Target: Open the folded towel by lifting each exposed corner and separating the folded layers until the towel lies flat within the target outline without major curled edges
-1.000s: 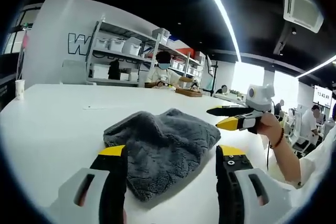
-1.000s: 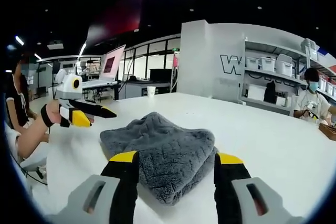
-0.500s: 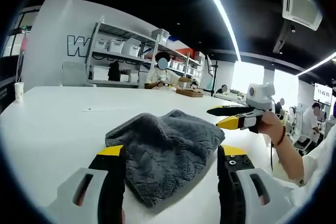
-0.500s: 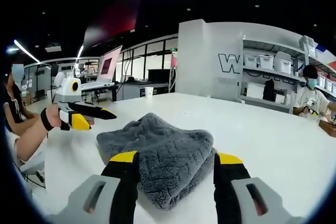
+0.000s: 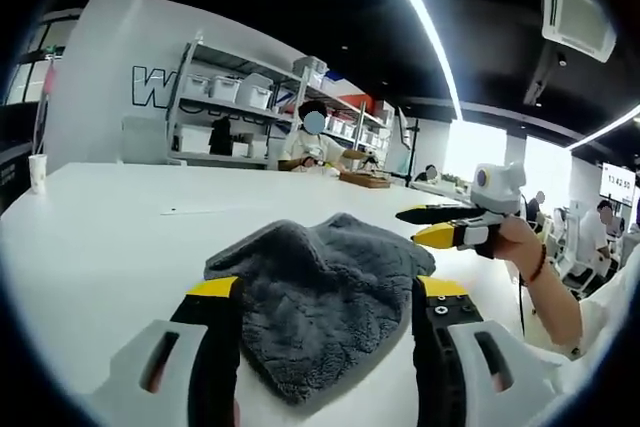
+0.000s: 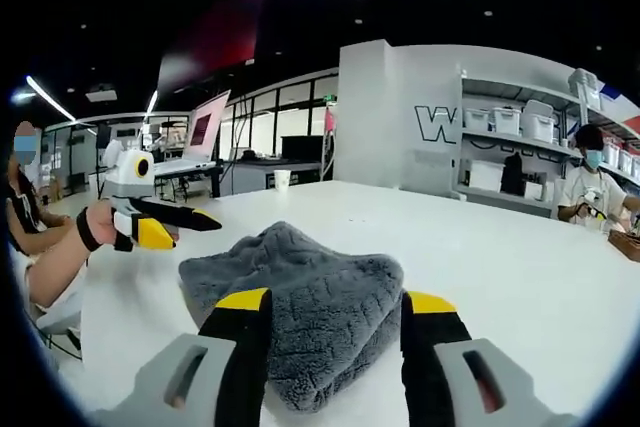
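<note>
A folded grey towel [image 5: 318, 292] lies on the white table [image 5: 100, 237], its near corner reaching between my left gripper's [image 5: 325, 292] open jaws. In the right gripper view the same towel [image 6: 300, 292] sits between the open jaws of my right gripper [image 6: 335, 305]. Neither pair of jaws pinches cloth. In the left gripper view the right gripper [image 5: 440, 227] hovers over the table to the right of the towel, held by a hand. In the right gripper view the left gripper [image 6: 165, 222] hovers to the left of the towel.
Shelves with white bins [image 5: 235, 97] stand behind the table, where a seated person [image 5: 312, 142] works. A paper cup [image 5: 37, 169] stands at the far left edge. A second cup [image 6: 283, 179] and a monitor [image 6: 205, 122] sit beyond the table.
Both grippers have edged closer to the towel, so it looms larger and its near corner lies deeper between each pair of jaws. The towel itself has not moved.
</note>
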Demonstrator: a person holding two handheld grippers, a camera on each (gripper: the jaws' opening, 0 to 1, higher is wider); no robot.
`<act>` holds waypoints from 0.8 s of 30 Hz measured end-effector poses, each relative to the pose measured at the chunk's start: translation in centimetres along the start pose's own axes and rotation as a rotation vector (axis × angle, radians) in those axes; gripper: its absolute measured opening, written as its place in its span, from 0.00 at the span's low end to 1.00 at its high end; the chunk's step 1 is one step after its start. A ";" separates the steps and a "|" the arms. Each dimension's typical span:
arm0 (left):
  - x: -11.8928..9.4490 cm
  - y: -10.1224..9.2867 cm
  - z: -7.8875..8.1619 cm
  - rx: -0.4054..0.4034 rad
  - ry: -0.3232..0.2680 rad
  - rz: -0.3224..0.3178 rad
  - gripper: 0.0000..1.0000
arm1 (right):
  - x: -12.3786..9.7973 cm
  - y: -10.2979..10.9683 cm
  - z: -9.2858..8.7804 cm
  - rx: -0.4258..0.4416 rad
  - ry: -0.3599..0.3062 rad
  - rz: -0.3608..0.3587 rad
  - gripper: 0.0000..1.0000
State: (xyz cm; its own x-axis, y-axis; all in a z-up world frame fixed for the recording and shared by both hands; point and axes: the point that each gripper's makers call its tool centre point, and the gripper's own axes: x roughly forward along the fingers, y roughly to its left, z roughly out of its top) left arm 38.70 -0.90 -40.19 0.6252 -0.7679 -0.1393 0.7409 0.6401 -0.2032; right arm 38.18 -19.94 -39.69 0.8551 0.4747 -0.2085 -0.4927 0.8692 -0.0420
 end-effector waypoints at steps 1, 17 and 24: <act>0.0 0.2 0.2 -0.006 -0.009 0.005 0.69 | 0.1 0.0 0.0 -0.003 0.002 0.000 0.48; 0.5 1.1 0.0 0.002 0.013 0.023 0.68 | 1.6 -0.4 0.6 -0.008 0.024 0.012 0.46; 0.9 1.3 -0.1 -0.020 0.018 0.013 0.67 | 2.1 -0.8 0.7 -0.018 0.027 0.011 0.46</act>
State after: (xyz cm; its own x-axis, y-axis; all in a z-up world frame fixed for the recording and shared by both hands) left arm 40.18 -0.79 -40.67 0.6304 -0.7597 -0.1597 0.7272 0.6499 -0.2208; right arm 40.52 -19.57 -39.42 0.8453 0.4798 -0.2351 -0.5047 0.8614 -0.0567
